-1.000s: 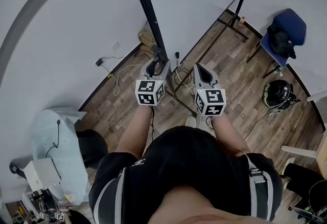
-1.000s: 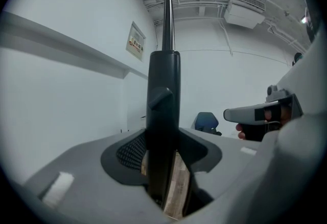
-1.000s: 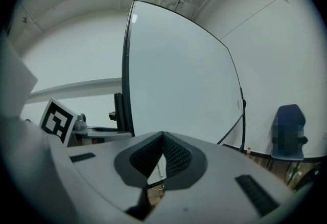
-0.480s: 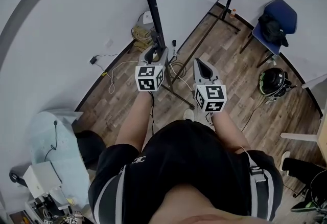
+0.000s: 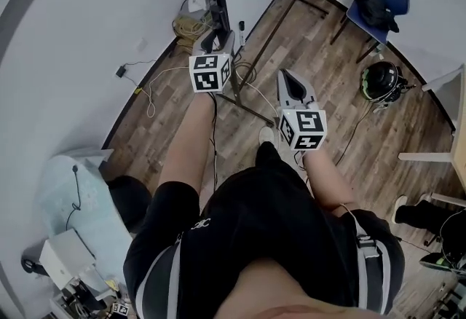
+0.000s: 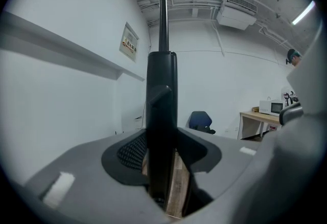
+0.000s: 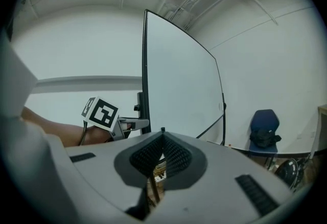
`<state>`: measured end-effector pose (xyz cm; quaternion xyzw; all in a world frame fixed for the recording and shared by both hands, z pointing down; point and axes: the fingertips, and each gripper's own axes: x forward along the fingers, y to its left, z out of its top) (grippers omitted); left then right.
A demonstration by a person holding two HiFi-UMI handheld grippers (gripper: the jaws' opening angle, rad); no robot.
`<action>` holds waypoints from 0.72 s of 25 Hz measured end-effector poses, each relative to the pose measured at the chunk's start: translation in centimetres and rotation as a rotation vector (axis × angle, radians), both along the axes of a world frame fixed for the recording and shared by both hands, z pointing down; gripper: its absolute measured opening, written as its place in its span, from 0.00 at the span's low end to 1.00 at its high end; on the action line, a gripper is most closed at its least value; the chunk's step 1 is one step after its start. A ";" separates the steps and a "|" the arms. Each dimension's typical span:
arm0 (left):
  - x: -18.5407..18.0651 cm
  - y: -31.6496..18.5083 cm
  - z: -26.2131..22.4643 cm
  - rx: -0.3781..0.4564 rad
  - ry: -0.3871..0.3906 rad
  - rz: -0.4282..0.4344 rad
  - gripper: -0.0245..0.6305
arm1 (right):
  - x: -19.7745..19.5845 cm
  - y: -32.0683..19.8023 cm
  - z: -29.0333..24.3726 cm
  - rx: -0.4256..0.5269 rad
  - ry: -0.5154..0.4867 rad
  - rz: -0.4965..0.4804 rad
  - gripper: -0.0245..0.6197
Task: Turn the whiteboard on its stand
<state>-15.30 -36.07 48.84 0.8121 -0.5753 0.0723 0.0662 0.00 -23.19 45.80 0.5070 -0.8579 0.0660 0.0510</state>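
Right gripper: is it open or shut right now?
Shut: in the right gripper view, the right gripper has its black ribbed pads meeting at their tips, nothing between them.

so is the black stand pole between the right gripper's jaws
No, the right gripper is shut on nothing; the black stand pole sits inside the left gripper.

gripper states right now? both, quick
Left gripper: closed on the whiteboard stand's black post.
Right gripper: closed, nothing between its jaws.
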 end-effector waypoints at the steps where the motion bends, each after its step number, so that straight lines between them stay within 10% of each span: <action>1: 0.1 0.3 -0.1 0.005 -0.002 0.007 0.32 | 0.4 0.7 0.2 -0.003 0.001 0.015 0.04; 18: 3.5 7.2 0.1 0.024 -0.039 0.055 0.31 | 4.8 5.1 -1.3 0.000 0.017 0.088 0.04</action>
